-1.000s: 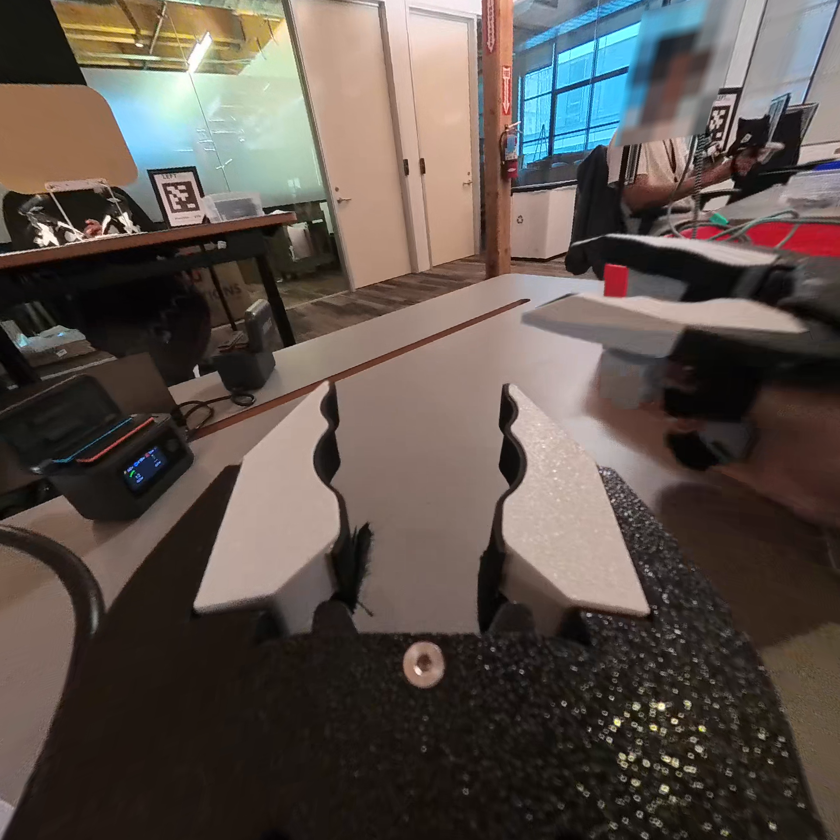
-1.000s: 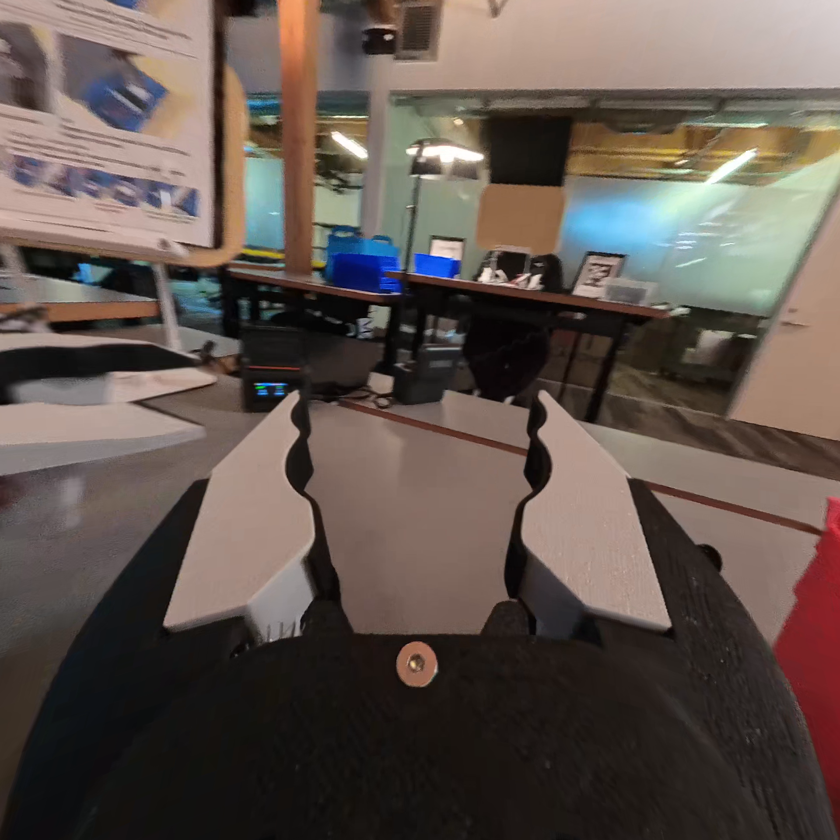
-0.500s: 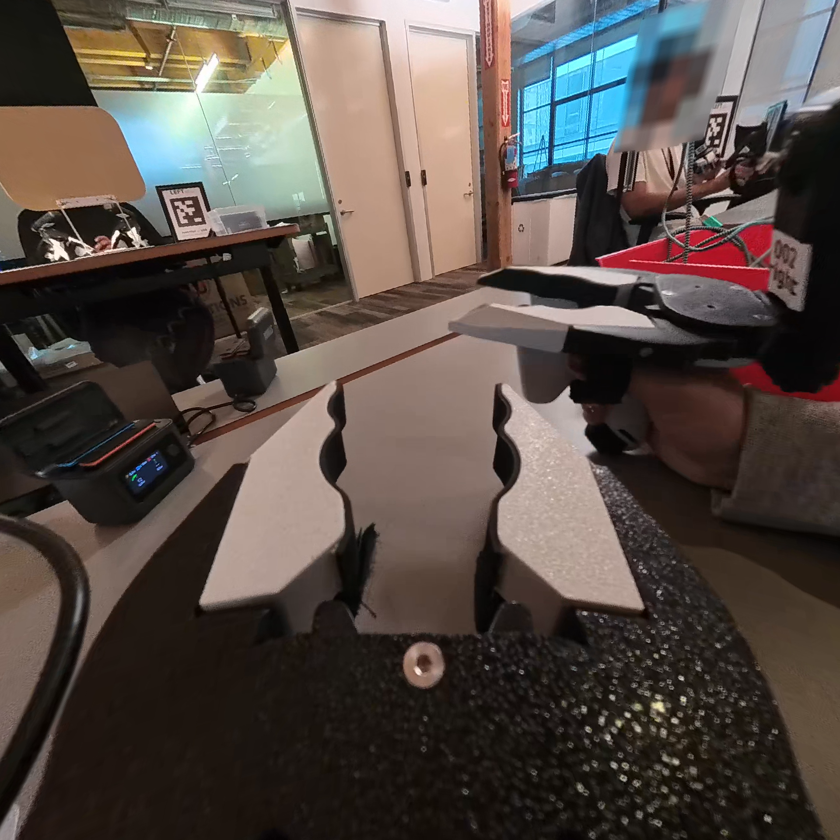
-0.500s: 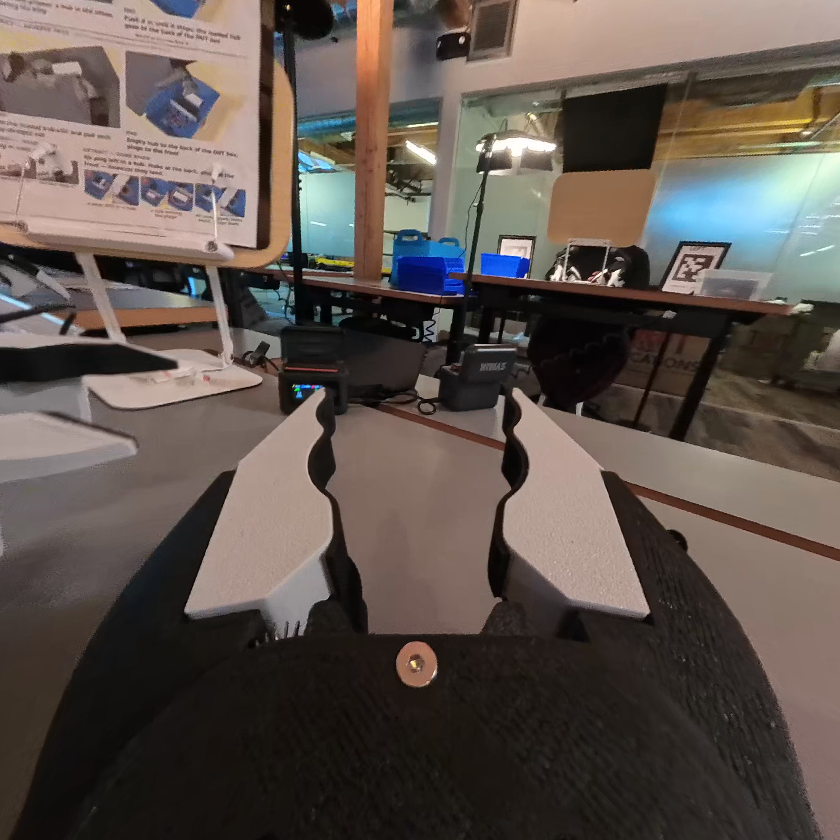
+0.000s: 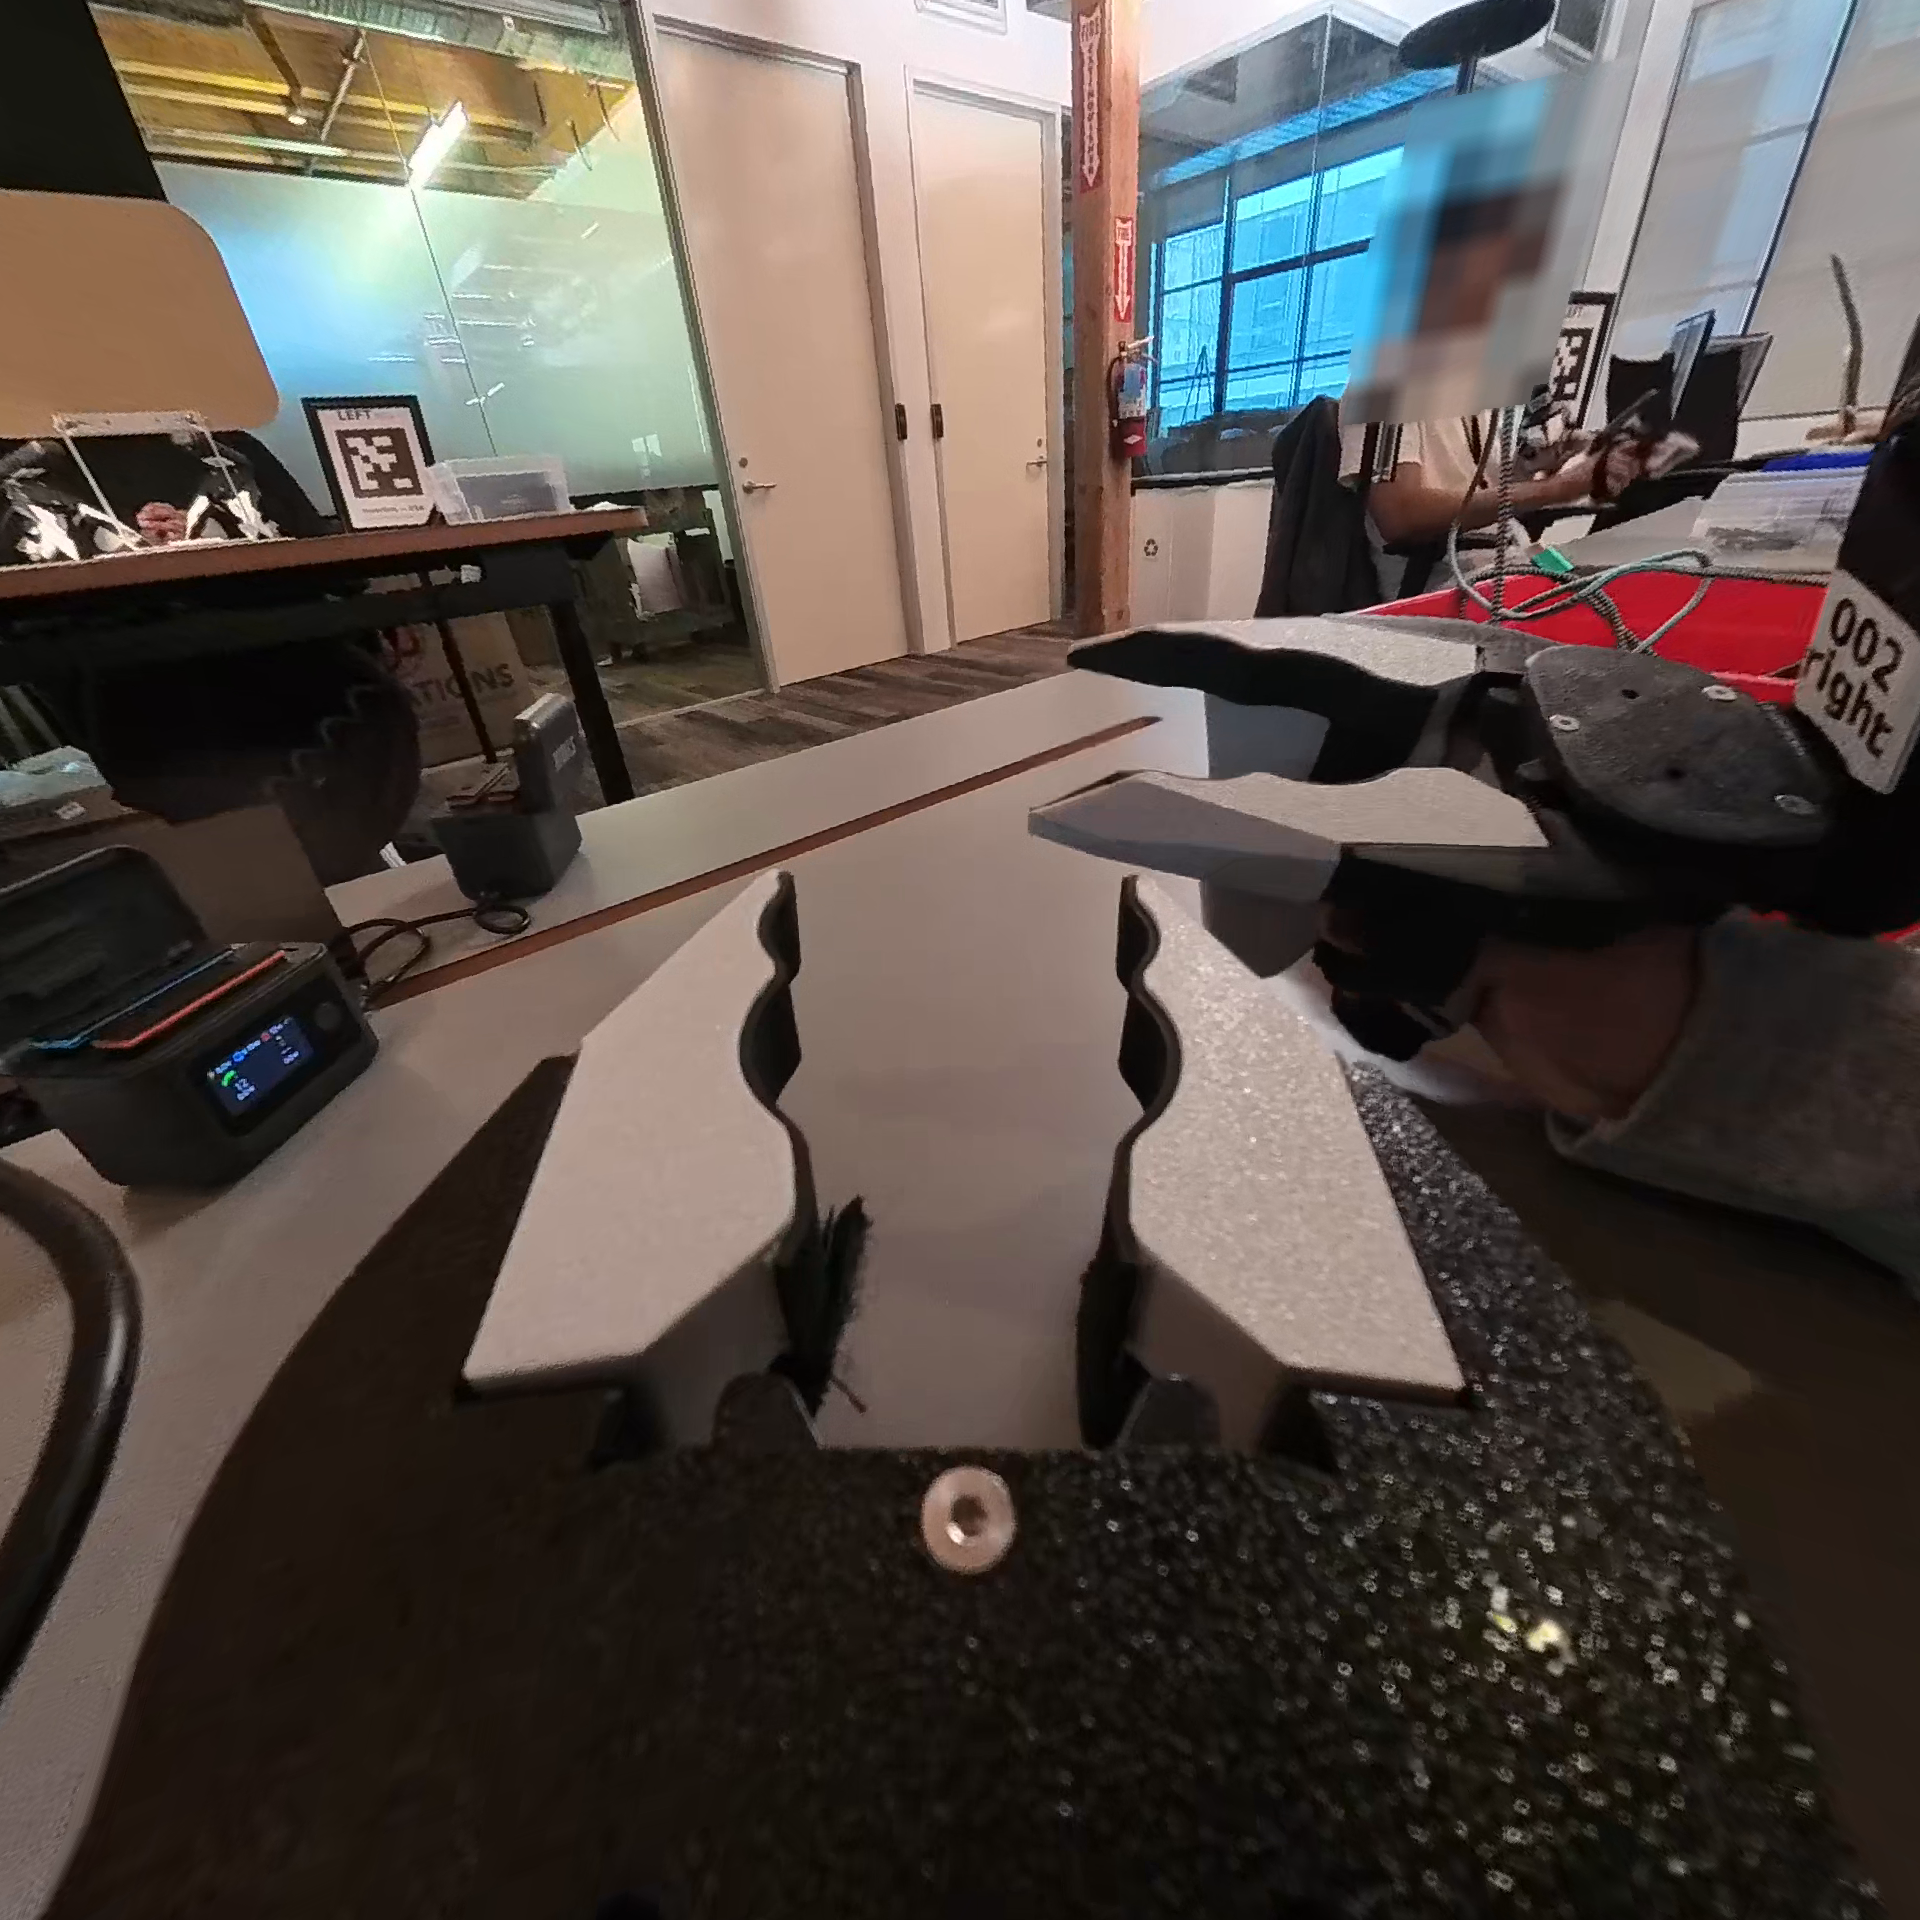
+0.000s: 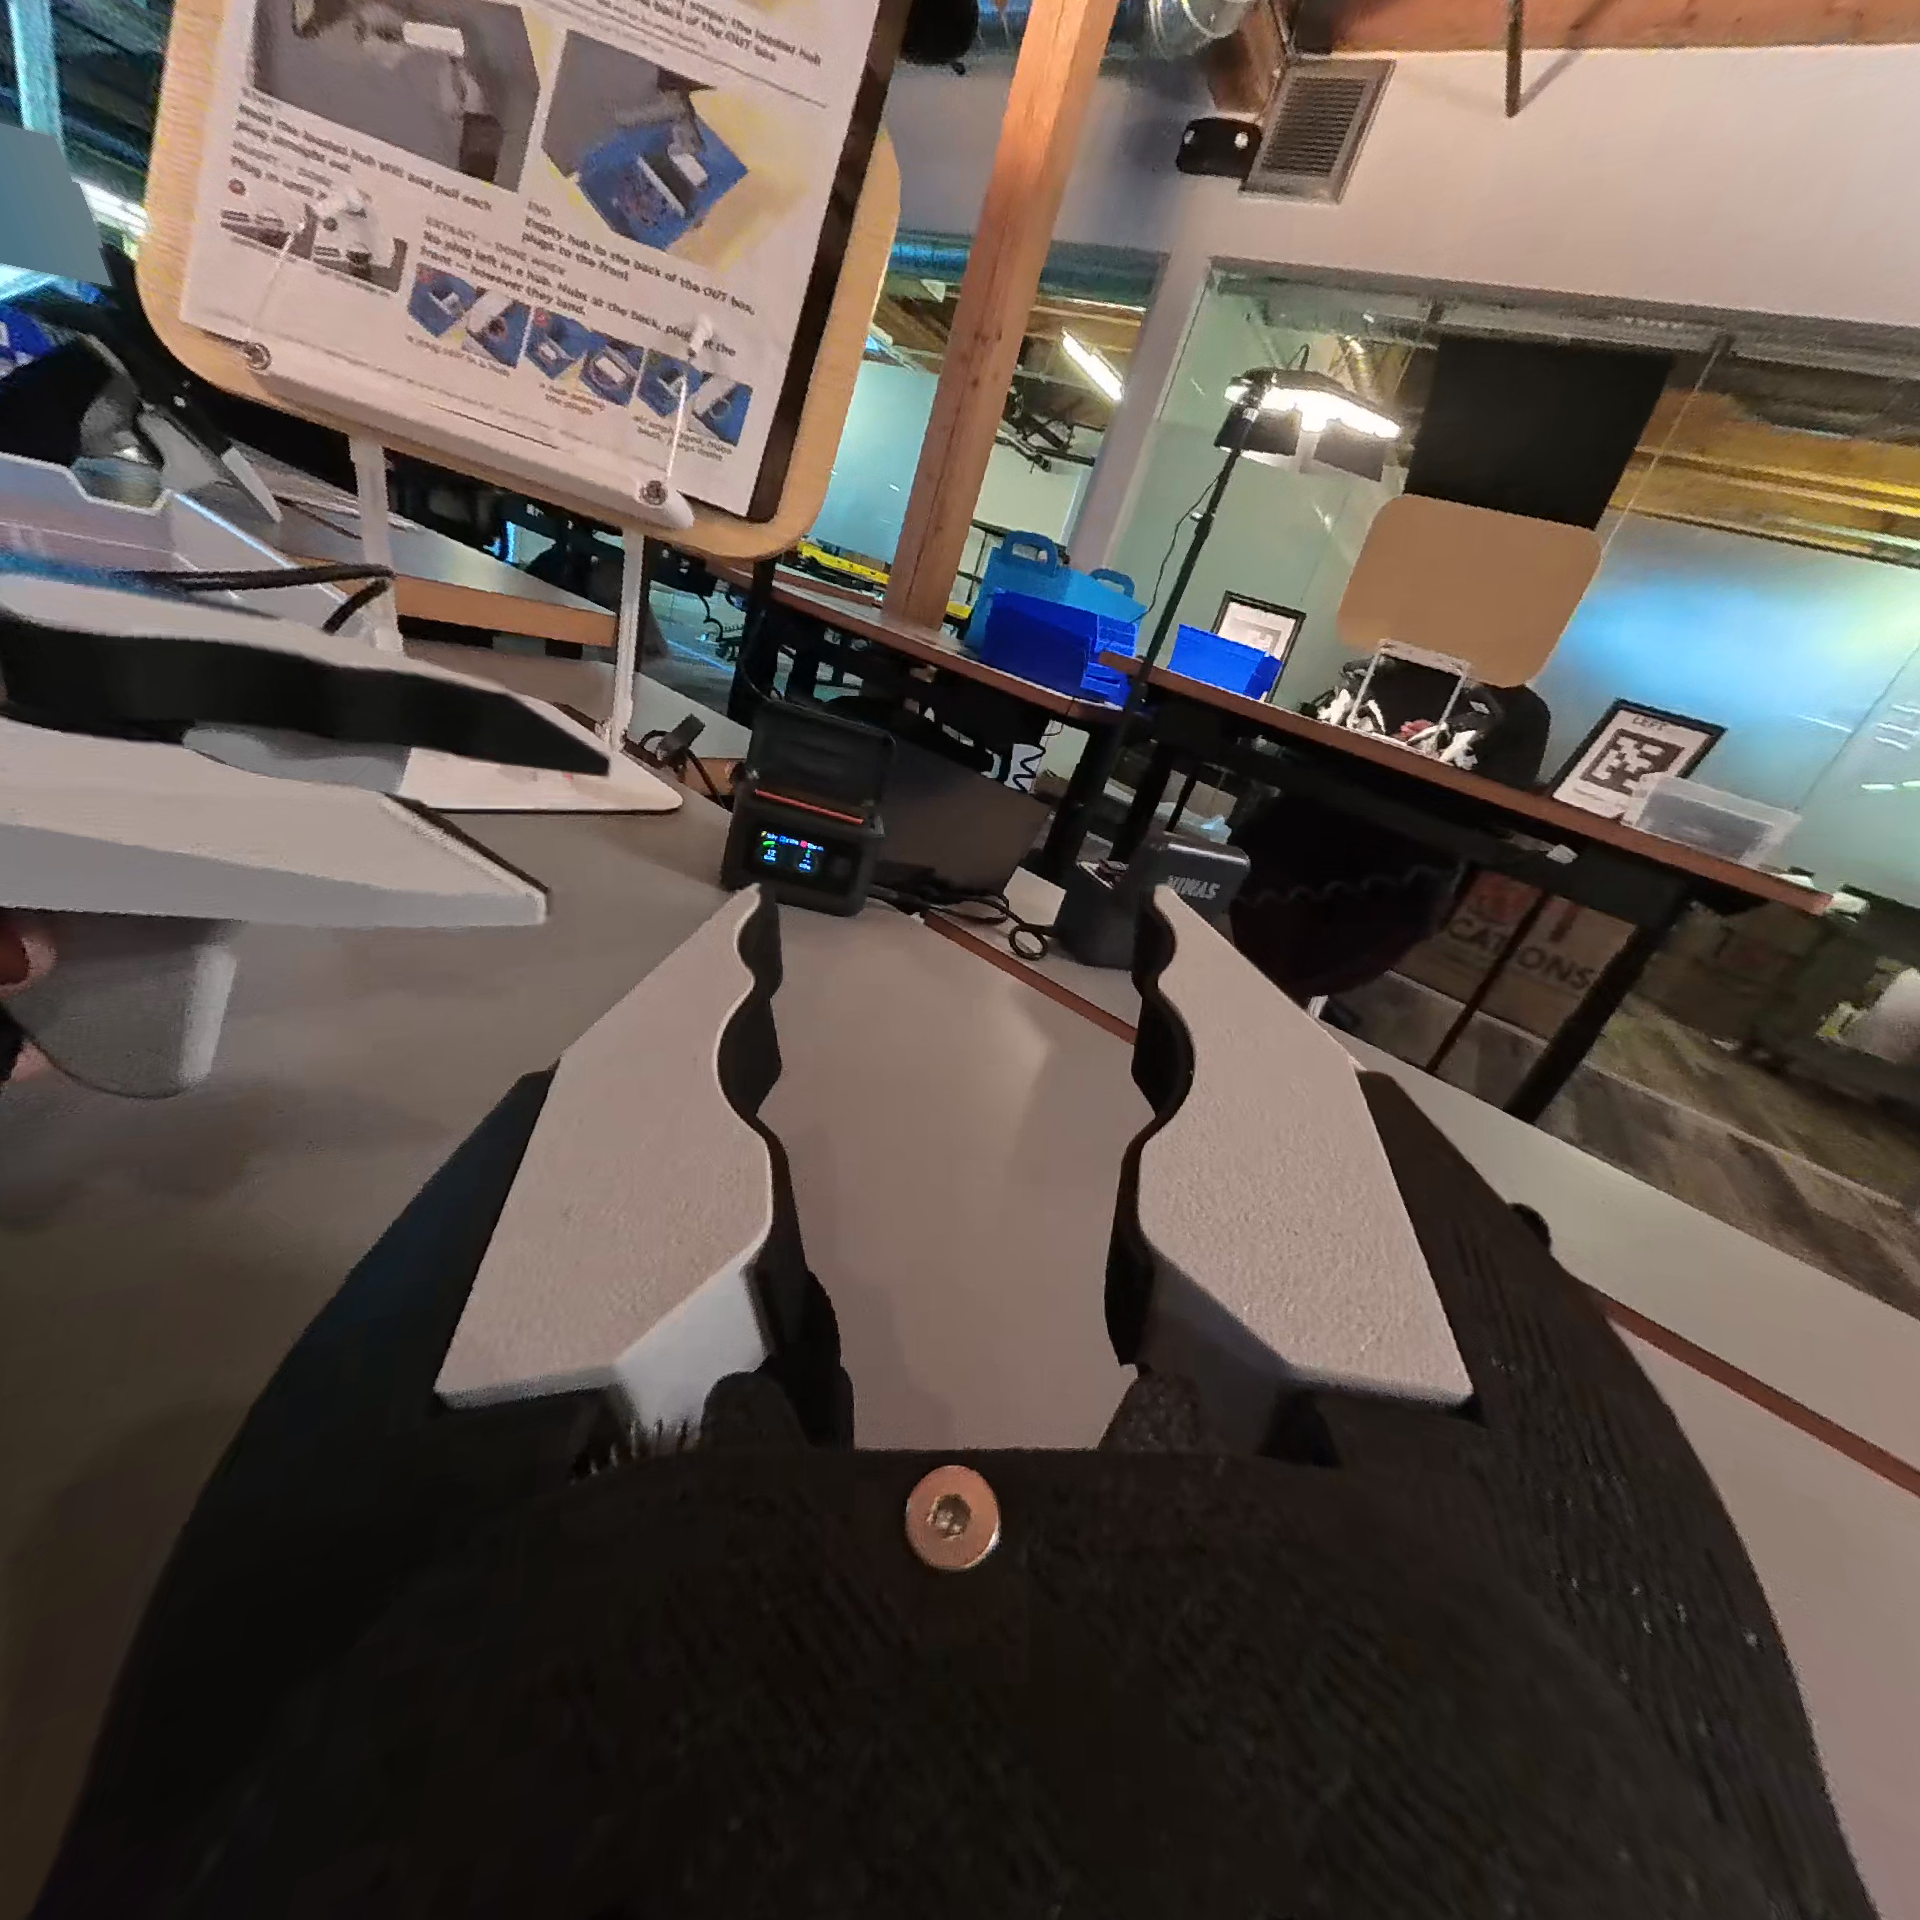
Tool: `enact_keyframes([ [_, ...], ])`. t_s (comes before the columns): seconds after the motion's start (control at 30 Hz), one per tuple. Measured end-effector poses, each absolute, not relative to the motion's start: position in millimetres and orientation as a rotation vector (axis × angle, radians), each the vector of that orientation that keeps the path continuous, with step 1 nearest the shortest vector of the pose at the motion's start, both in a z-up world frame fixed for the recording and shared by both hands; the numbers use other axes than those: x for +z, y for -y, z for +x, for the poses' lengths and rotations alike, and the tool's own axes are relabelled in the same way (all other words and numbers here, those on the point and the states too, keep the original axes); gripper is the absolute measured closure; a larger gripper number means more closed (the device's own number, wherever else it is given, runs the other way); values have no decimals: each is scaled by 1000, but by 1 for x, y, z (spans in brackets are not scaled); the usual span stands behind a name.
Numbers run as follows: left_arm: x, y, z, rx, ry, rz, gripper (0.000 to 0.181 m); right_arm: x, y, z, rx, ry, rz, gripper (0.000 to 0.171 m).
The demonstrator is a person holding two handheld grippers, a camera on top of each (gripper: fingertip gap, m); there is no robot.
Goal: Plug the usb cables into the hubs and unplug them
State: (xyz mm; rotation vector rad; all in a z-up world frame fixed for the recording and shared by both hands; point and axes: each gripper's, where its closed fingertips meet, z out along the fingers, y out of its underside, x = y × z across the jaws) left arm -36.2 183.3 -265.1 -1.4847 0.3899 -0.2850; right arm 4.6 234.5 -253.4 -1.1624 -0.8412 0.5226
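Observation:
My left gripper (image 5: pixel 954 904) is open and empty, held low over the grey table (image 5: pixel 935 1091). My right gripper (image 6: pixel 954 914) is also open and empty. In the left wrist view it (image 5: pixel 1070 738) lies on its side just ahead and to the right of my left fingers. In the right wrist view the left gripper (image 6: pixel 561 831) lies on its side at the left edge. A red bin (image 5: pixel 1714 613) at the back right holds braided cables (image 5: pixel 1590 597). No hub is in view.
A black case with a small lit screen (image 5: pixel 208 1060) (image 6: pixel 805 847) and a dark dock (image 5: pixel 520 831) (image 6: pixel 1132 904) stand at the table's far edge. An instruction board on a white stand (image 6: pixel 499 260) is at the left. A person sits beyond the red bin.
The right gripper has swung left across the front of my left gripper and steadied. The right wrist view has turned left and tilted, bringing the instruction board in. Both grippers stay open.

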Motion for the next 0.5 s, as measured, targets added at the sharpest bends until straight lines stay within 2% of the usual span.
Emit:
enact_keyframes([
  [0.5,-259,-174,-26,-111,-490,-1401,121,-245,-229,8,516,806,-1097,107],
])
